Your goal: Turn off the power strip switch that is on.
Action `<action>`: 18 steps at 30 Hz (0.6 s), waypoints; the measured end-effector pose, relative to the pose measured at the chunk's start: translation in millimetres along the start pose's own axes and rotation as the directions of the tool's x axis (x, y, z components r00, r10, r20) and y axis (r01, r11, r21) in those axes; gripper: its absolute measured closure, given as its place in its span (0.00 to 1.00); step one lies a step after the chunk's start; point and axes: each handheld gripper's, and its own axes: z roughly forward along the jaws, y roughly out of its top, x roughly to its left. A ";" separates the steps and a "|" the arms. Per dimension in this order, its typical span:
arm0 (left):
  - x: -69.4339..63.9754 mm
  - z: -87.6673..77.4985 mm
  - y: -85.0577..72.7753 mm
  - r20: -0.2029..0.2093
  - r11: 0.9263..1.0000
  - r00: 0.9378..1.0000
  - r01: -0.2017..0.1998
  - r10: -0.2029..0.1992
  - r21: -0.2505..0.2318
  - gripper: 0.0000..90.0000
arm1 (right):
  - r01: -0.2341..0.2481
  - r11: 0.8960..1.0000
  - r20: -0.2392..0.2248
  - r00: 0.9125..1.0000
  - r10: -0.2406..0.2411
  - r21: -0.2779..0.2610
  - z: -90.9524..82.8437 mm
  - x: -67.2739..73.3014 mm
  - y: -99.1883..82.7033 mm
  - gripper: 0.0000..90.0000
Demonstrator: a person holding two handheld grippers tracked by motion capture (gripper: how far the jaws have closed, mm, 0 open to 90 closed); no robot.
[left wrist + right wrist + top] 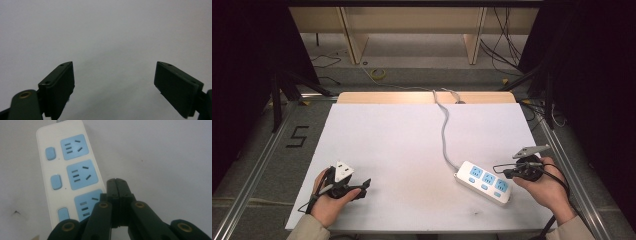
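White power strip (484, 181): we see it near the table (412, 150) front edge.
Right hand-held gripper (117, 185): clenched, empty, above the strip's end socket.
Left hand-held gripper (113, 82): released, well apart from the strip.

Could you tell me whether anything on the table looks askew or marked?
The power strip lies at a slant near the right gripper. A small dark scuff marks the white table beside it. Nothing else stands out.

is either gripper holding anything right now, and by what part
Nothing is held. The left gripper is open over bare table; the right gripper is shut on nothing, beside the power strip.
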 end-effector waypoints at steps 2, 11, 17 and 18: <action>0.3 0.3 -0.1 0.000 1.000 1.000 0.000 0.000 0.001 0.18 | 0.005 1.000 -0.005 1.000 -0.005 0.005 -0.1 -0.3 1.0 1.00; 0.2 0.3 0.0 0.000 1.000 1.000 0.000 0.000 0.000 0.18 | 0.012 0.999 -0.018 1.000 -0.012 0.033 -0.2 4.1 6.7 1.00; 0.0 0.4 -0.1 0.000 1.000 1.000 0.002 -0.002 0.000 0.18 | 0.026 0.999 -0.024 0.999 -0.025 0.048 -1.9 8.6 10.0 1.00; 0.1 0.3 0.0 0.000 1.000 1.000 0.000 0.000 0.000 0.18 | 0.029 0.998 -0.027 0.999 -0.028 0.049 -2.0 9.2 10.5 1.00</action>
